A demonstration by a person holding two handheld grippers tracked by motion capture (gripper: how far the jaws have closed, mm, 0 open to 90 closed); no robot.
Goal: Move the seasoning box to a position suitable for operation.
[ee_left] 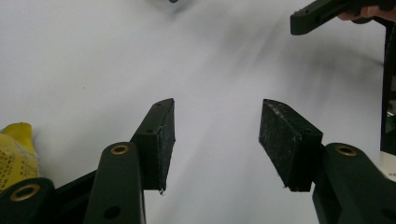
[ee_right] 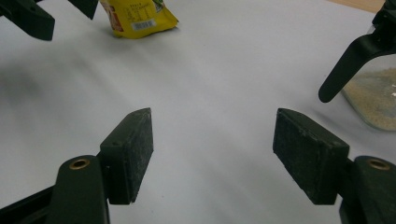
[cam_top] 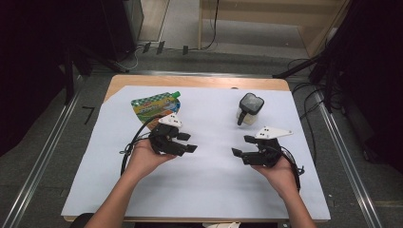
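Beyond the right gripper (cam_top: 247, 148)'s parted, empty jaws and off to their right stands the glass jar (cam_top: 249, 109) with its black lid and handle, part-filled with pale grains; it looks rigid, smooth, breakable and fairly weighty, best squeezed across the body under the lid. Past the left gripper (cam_top: 187, 142)'s equally spread, empty jaws, to their left, lies the soft yellow-green pouch (cam_top: 153, 106), light and pliable, on the white sheet (cam_top: 209, 190).

Both hands were low over the table, left gripper (cam_top: 188, 142) and right gripper (cam_top: 240, 146) pointing inward at each other, jaws apart, nothing between them.
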